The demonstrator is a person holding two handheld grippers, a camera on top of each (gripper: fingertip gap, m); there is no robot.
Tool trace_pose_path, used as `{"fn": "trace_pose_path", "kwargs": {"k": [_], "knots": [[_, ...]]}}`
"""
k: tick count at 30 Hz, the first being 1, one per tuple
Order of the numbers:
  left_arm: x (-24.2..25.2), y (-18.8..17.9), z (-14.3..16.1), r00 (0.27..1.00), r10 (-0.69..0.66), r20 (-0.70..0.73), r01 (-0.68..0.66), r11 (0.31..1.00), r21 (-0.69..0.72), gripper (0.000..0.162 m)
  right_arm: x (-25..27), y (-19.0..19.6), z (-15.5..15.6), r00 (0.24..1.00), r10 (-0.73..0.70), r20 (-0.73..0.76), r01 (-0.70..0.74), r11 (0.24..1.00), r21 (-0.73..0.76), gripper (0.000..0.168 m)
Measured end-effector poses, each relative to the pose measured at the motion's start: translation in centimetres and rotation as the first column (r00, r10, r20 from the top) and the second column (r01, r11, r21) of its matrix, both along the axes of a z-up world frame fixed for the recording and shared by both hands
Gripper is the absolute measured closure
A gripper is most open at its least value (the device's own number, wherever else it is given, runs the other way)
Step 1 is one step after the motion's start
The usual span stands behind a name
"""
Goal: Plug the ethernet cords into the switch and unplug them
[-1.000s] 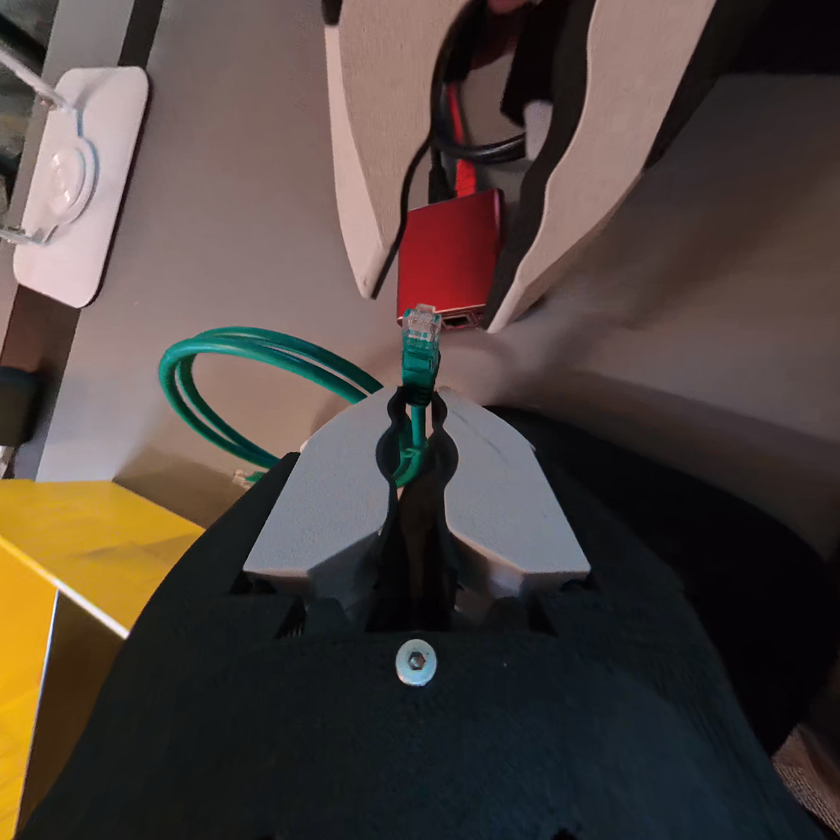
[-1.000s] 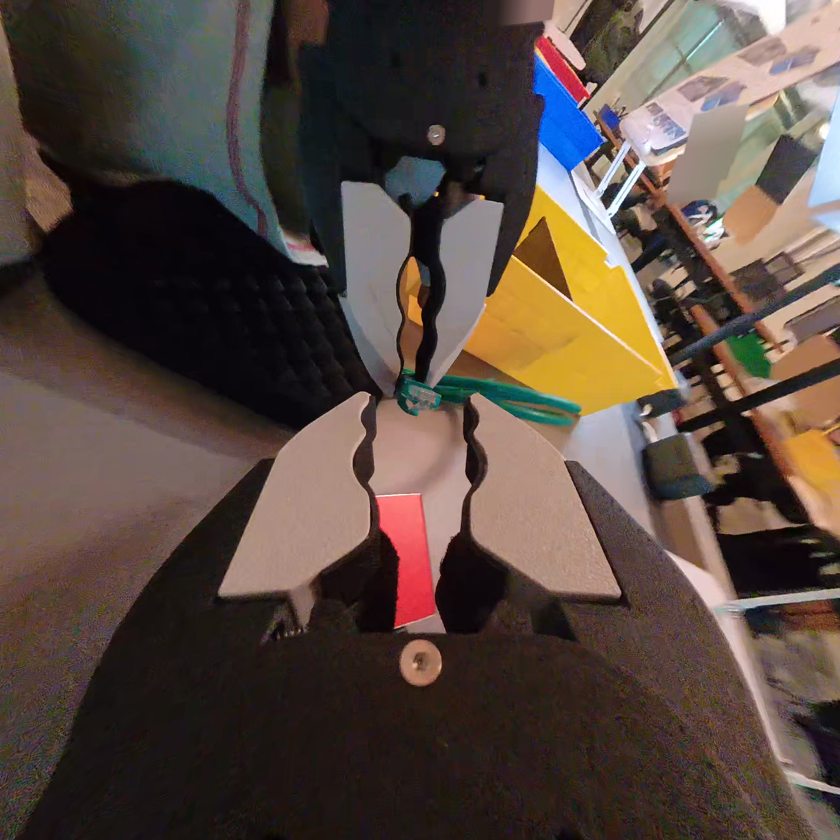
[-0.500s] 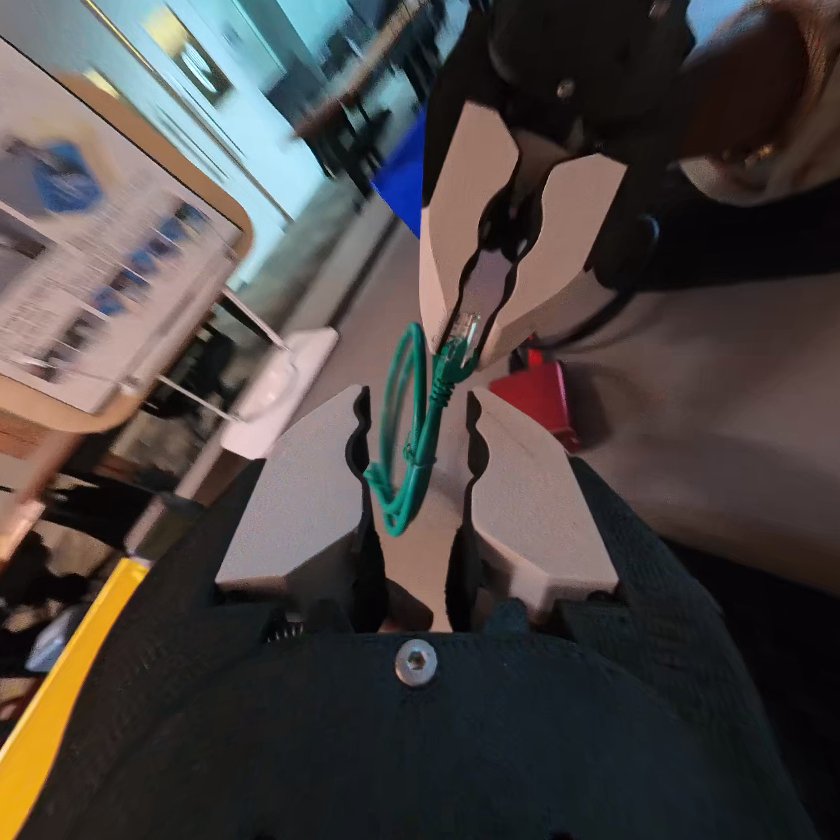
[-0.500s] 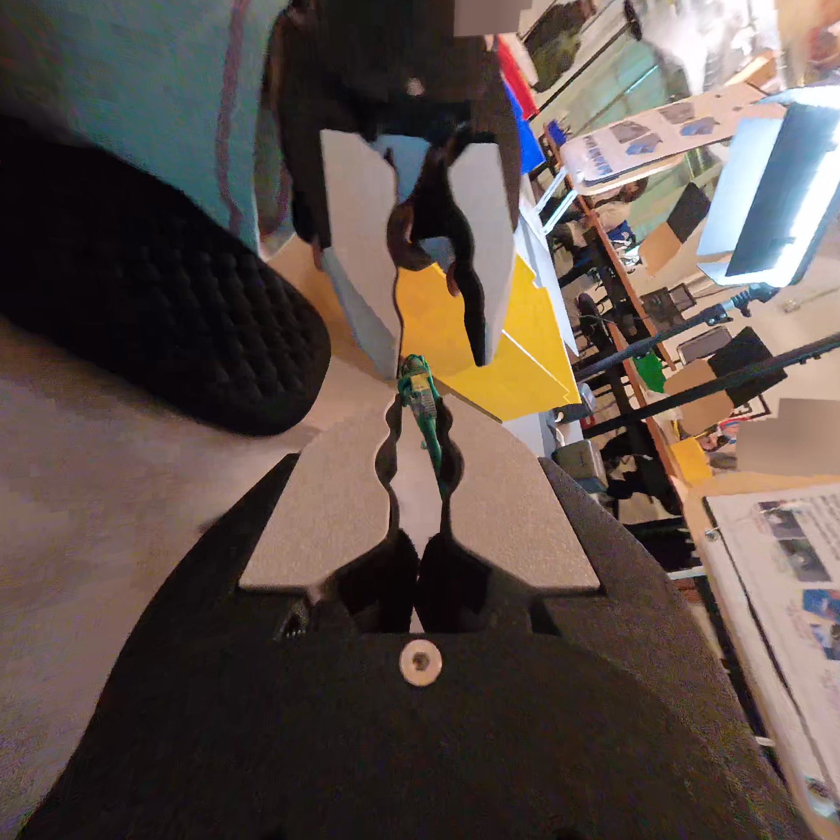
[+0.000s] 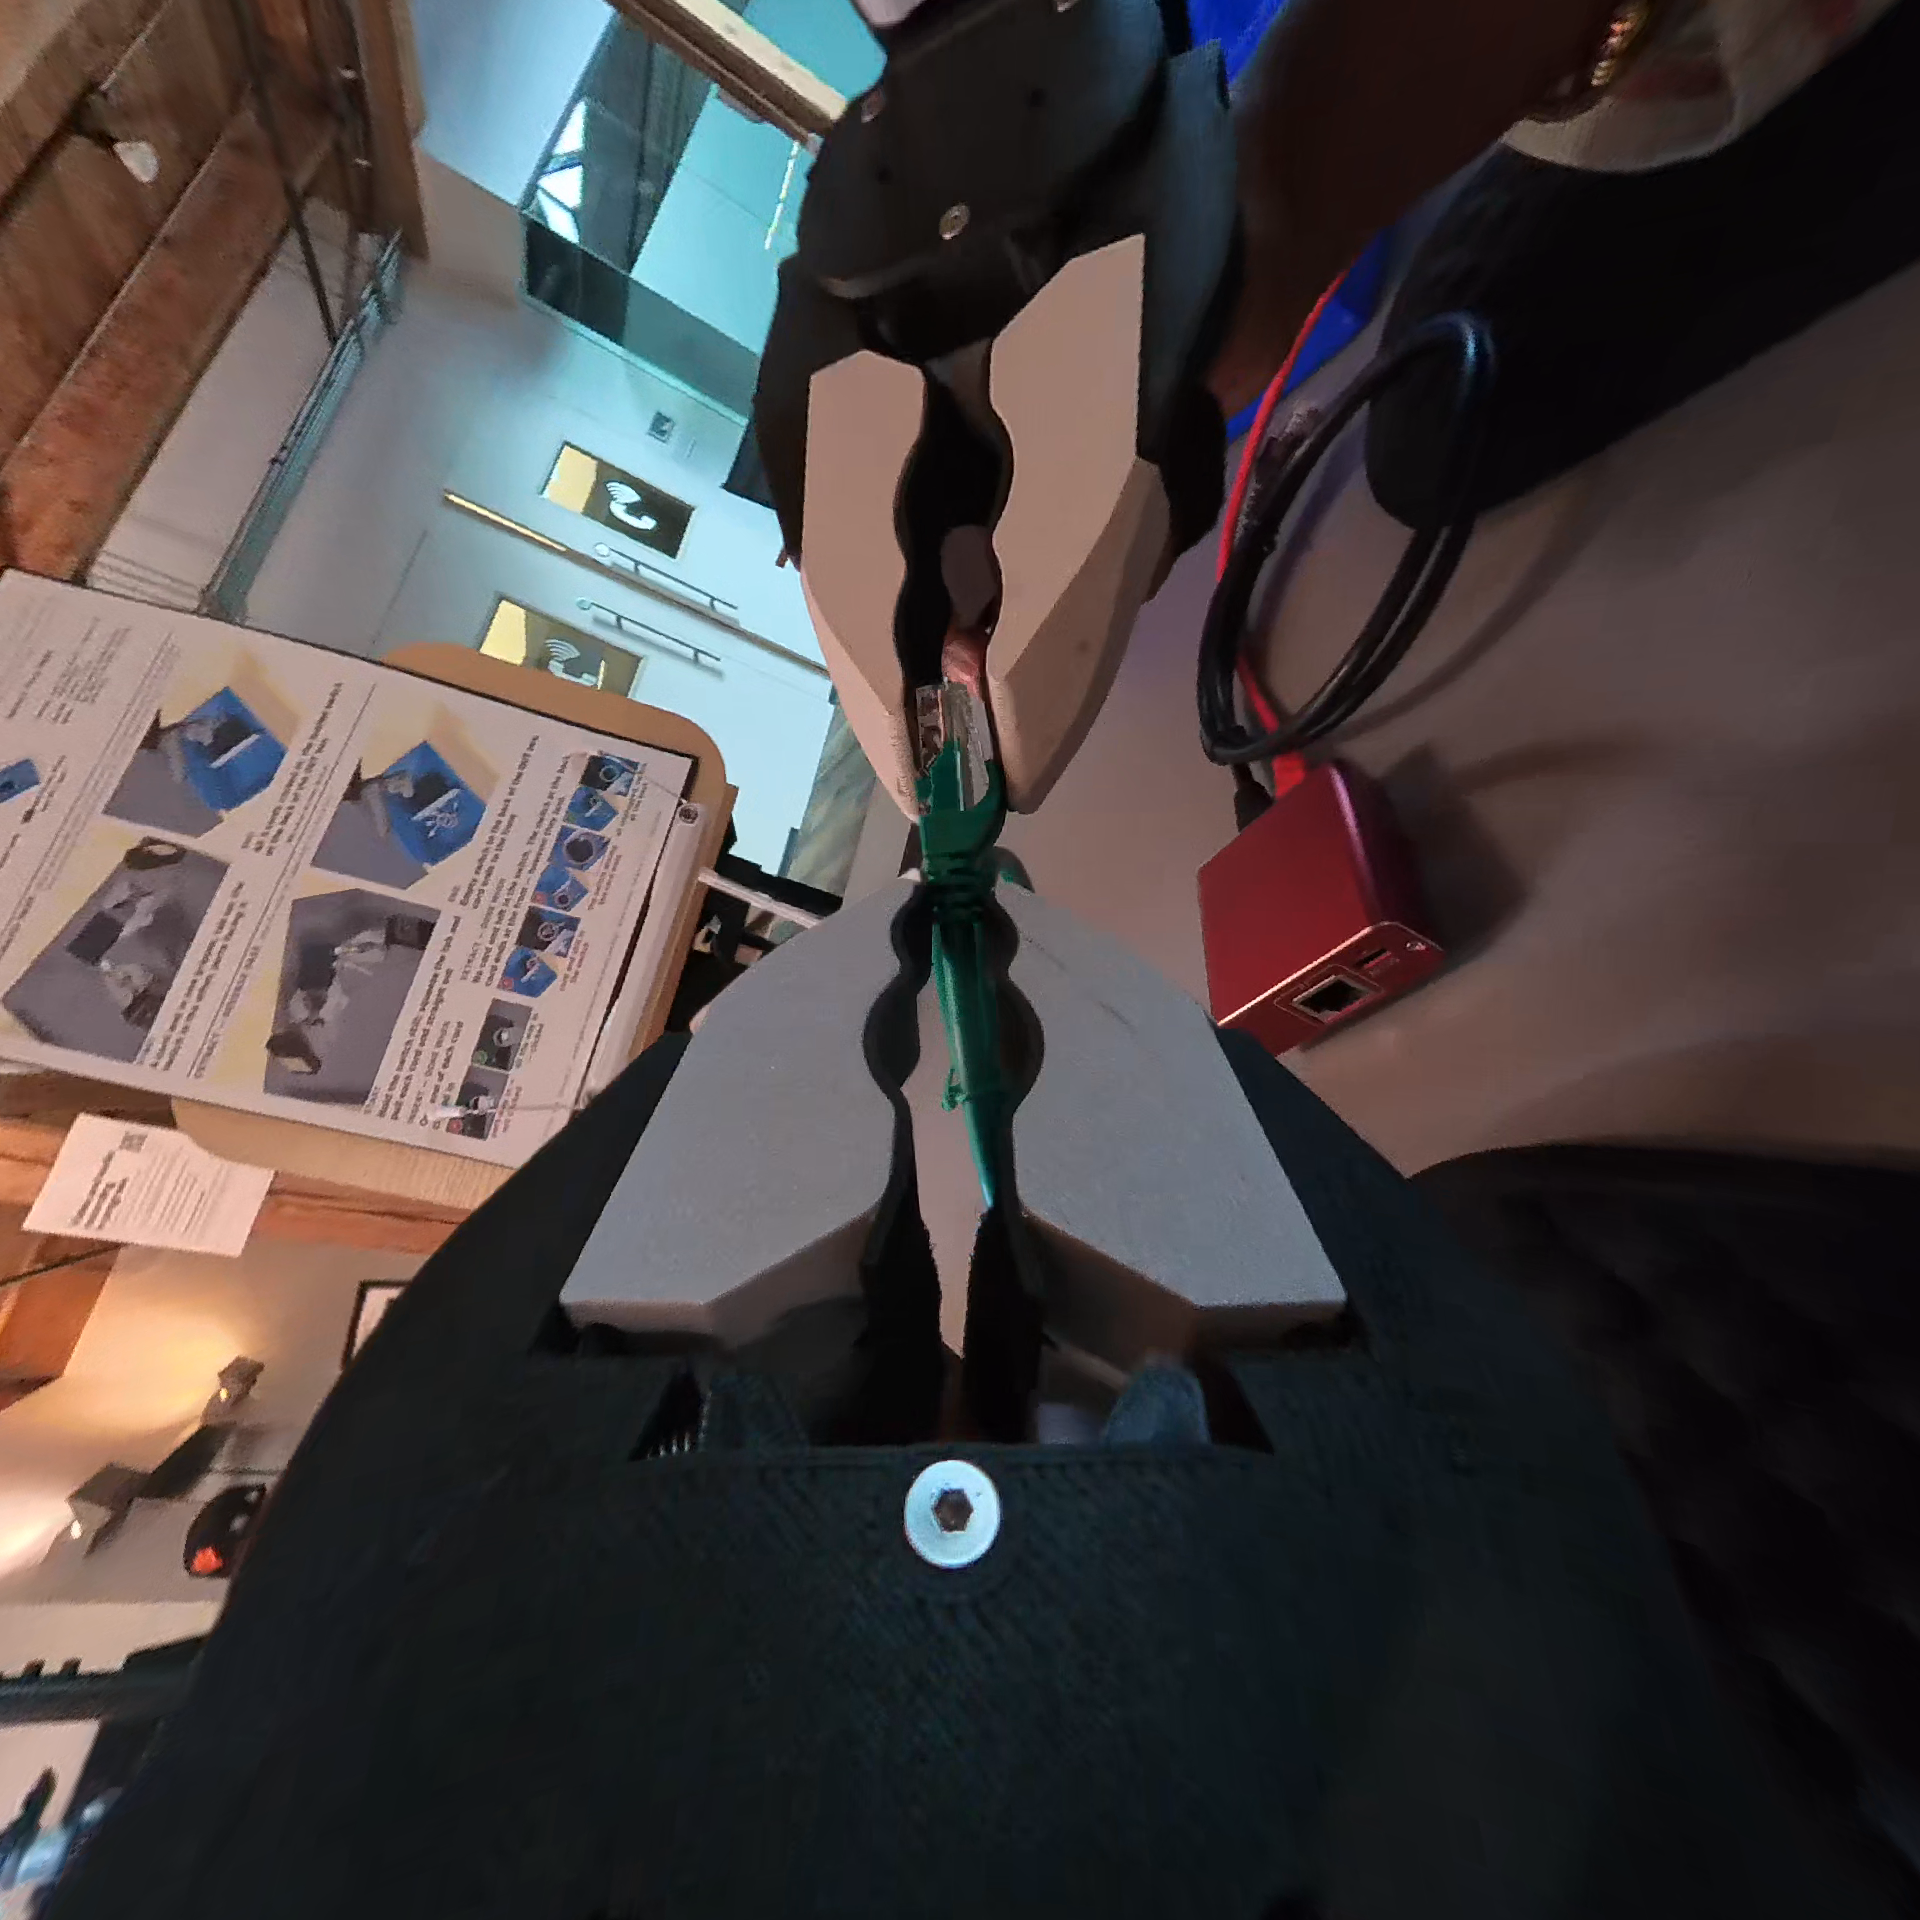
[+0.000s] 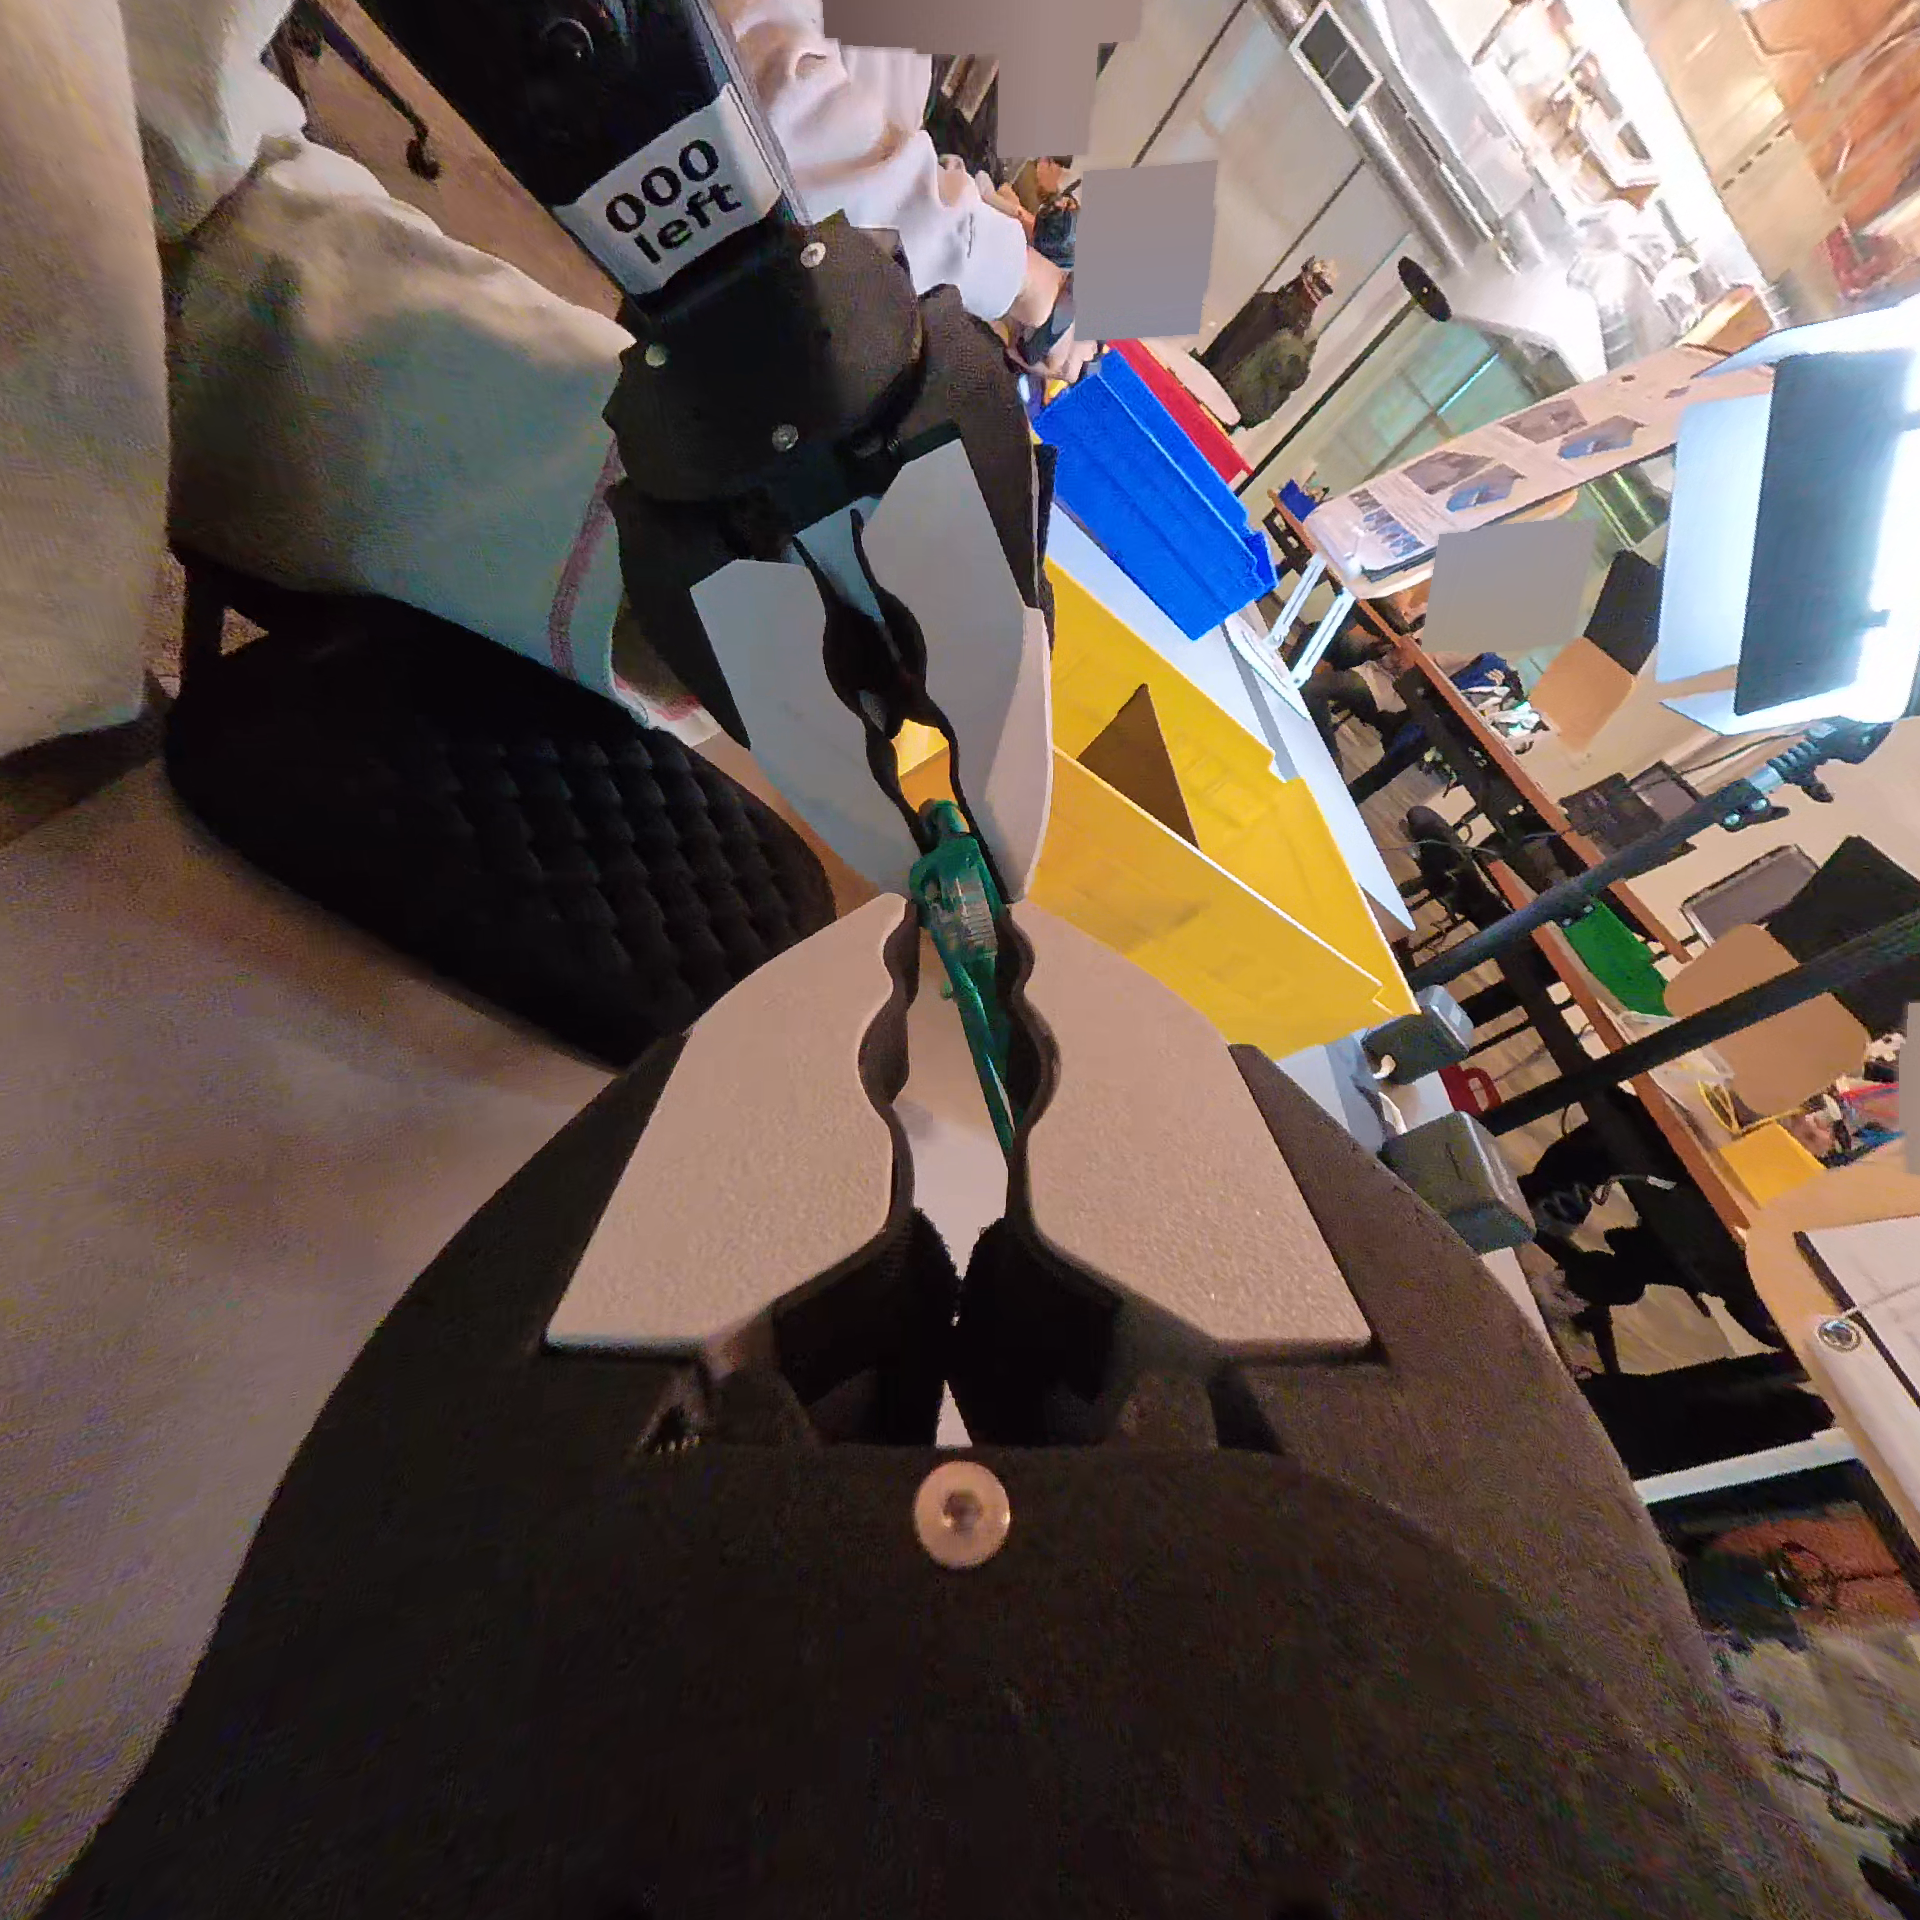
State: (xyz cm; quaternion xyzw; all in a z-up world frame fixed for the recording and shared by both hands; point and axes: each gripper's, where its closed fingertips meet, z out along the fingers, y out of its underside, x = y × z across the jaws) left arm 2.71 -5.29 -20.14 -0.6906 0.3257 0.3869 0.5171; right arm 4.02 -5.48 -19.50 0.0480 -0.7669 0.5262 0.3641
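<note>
The green cord (image 5: 961, 997) hangs in the air between the two grippers, clear of the table (image 5: 1662, 831). The right gripper (image 5: 951, 769) pinches its clear plug (image 5: 951, 727); the left gripper (image 5: 956, 914) is closed on the cord just behind the boot. The red switch (image 5: 1309, 914) lies on the table to the side, front port empty, a black cable (image 5: 1351, 582) looped behind it. Yellow bins (image 6: 1195, 862) stand beyond.

Showing here: two tongs, left (image 5: 961, 914) and right (image 6: 961, 925), one green ethernet cord (image 5: 961, 997), one red switch (image 5: 1304, 925), one yellow bin (image 6: 1195, 894), one blue bin (image 6: 1153, 509).
</note>
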Motion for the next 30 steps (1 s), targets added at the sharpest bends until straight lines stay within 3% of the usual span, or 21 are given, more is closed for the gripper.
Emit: {"fn": "trace_pose_path", "kwargs": {"k": [1,7,9,11,13,15,16,19,21,25,26,27,29,30], "knots": [[0.1,0.0,-0.1,1.0,-0.007,-0.011,0.007,1.0,-0.007,0.153,0.1,0.1,-0.1,1.0,0.008,0.006,-0.008,1.0,-0.006,0.154],[0.0,0.1,-0.5,0.995,-0.003,-0.096,-0.003,0.998,-0.06,0.154,0.2,0.4,-0.5,0.999,0.03,0.021,-0.03,1.0,-0.008,0.154],[-1.2,-0.2,-0.6,0.978,0.059,-0.202,-0.084,0.99,-0.115,0.154,0.2,0.7,-0.9,0.998,0.034,0.058,-0.034,0.999,-0.006,0.152],[-3.4,-1.3,-0.1,0.93,0.162,-0.331,-0.22,0.965,-0.146,0.155,0.0,2.2,-2.0,0.991,0.019,0.134,-0.025,0.999,0.043,0.13],[-4.8,-2.1,0.2,0.905,0.223,-0.363,-0.295,0.943,-0.156,0.155,-0.2,4.0,-4.1,0.958,-0.011,0.286,-0.02,0.994,0.104,0.096],[-5.4,-2.4,0.2,0.877,0.255,-0.407,-0.342,0.926,-0.159,0.155,-0.6,5.5,-6.9,0.872,-0.07,0.485,-0.004,0.989,0.15,0.06],[-5.3,-2.3,0.0,0.876,0.26,-0.407,-0.349,0.923,-0.163,0.155,-0.7,6.1,-8.3,0.826,-0.1,0.555,-0.007,0.982,0.187,0.057],[-4.5,-2.0,-1.2,0.897,0.242,-0.37,-0.326,0.928,-0.182,0.155,-1.1,7.5,-11.1,0.814,-0.171,0.554,-0.039,0.937,0.347,0.07],[-4.3,-2.1,-1.7,0.903,0.25,-0.35,-0.329,0.926,-0.186,0.154,-0.7,7.4,-11.8,0.786,-0.172,0.594,-0.078,0.925,0.371,0.076],[-4.3,-2.2,-2.1,0.911,0.261,-0.319,-0.331,0.925,-0.187,0.154,-1.8,5.9,-12.5,0.791,-0.165,0.589,-0.073,0.93,0.359,0.059],[-4.4,-2.2,-2.1,0.91,0.263,-0.321,-0.333,0.924,-0.189,0.154,-2.0,5.6,-13.0,0.793,-0.165,0.586,-0.083,0.924,0.373,0.061],[-4.5,-2.2,-2.2,0.908,0.265,-0.324,-0.337,0.922,-0.19,0.155,-2.0,5.2,-13.4,0.786,-0.155,0.599,-0.107,0.919,0.379,0.065],[-4.5,-2.1,-2.3,0.908,0.265,-0.323,-0.337,0.922,-0.192,0.155,-1.6,4.6,-13.4,0.76,-0.114,0.64,-0.171,0.915,0.365,0.098],[-4.4,-2.0,-2.4,0.909,0.263,-0.324,-0.336,0.922,-0.194,0.155,-1.7,4.5,-13.5,0.756,-0.117,0.644,-0.169,0.916,0.365,0.098]]}}
